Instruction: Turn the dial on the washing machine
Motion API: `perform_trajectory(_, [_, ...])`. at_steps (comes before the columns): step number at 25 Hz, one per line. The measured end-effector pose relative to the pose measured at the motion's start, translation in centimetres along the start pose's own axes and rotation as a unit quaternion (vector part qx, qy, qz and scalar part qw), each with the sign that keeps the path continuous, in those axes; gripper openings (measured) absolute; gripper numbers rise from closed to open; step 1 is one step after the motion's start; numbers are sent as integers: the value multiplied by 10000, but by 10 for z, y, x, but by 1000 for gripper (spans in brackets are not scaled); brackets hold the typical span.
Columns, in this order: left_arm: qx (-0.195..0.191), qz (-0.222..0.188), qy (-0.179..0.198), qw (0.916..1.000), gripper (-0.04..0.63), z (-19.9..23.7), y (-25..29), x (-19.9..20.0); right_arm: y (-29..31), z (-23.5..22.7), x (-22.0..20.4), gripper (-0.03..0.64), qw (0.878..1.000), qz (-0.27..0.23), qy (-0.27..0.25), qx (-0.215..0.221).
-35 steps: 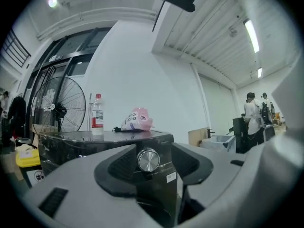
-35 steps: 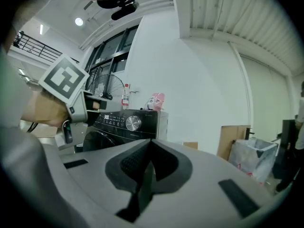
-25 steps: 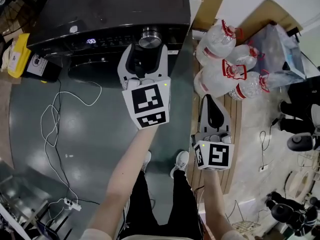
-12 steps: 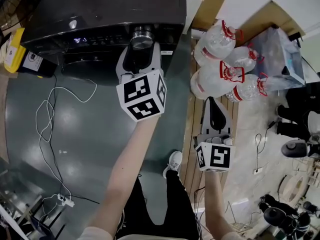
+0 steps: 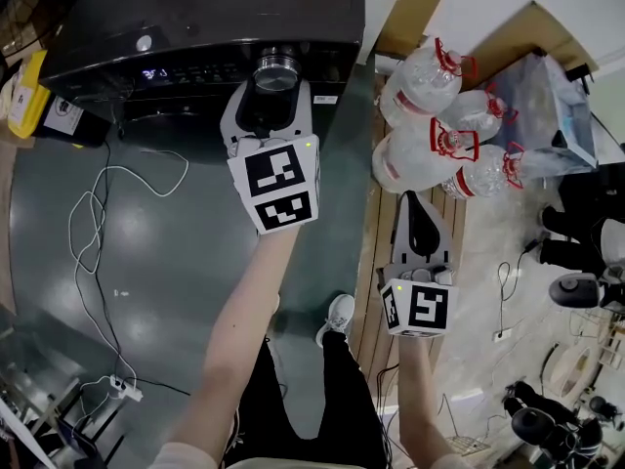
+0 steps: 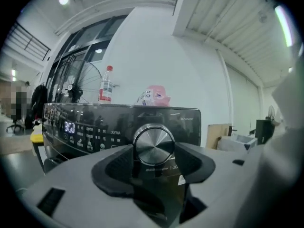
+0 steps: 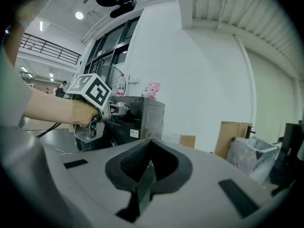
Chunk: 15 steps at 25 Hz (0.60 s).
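The black washing machine stands at the top of the head view, its round metal dial on the front panel. My left gripper reaches up to it with one jaw on each side. In the left gripper view the dial sits between the two black pads, whose jaws are closing with no firm press showing. A lit display glows left of the dial. My right gripper hangs lower right, away from the machine, shut and empty.
On the machine's top stand a bottle and a pink bag. Large water jugs lie to the right by cardboard. A white cable loops over the grey floor to a power strip.
My left gripper has moved up onto the dial, rolling one way and back. The dial now lies between its jaws. The right gripper has stayed put.
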State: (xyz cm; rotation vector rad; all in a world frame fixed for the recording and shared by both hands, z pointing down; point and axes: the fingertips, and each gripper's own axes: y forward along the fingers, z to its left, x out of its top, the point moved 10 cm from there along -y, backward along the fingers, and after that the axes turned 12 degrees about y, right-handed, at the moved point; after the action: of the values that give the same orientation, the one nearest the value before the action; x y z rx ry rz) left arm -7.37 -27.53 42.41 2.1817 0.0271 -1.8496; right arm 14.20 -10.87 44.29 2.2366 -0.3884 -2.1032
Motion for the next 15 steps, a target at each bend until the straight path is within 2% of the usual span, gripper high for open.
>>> perform_trajectory(4, [-26,52,834,9965,266,0,1,2,0,1,-1,5,10000,3,10,-24])
perform_trajectory(7, [-16,60,1505,9886,266,-1,0,3,-1,1,-3,5,10000,16,22,-33])
perform_trajectory(10, [-20,42,1950,9808,267,-2,0,4,-3,2,-4,5,10000,40,36,-33])
perform_trajectory(13, [4,51,2449,9695,266,-3,1,4,-2,4,-6,5,10000,52,33,-27])
perform_trajectory(15, [53,59,2904,9569,266,-5,1,3,-2,4,-6,5,10000,58,28,-29])
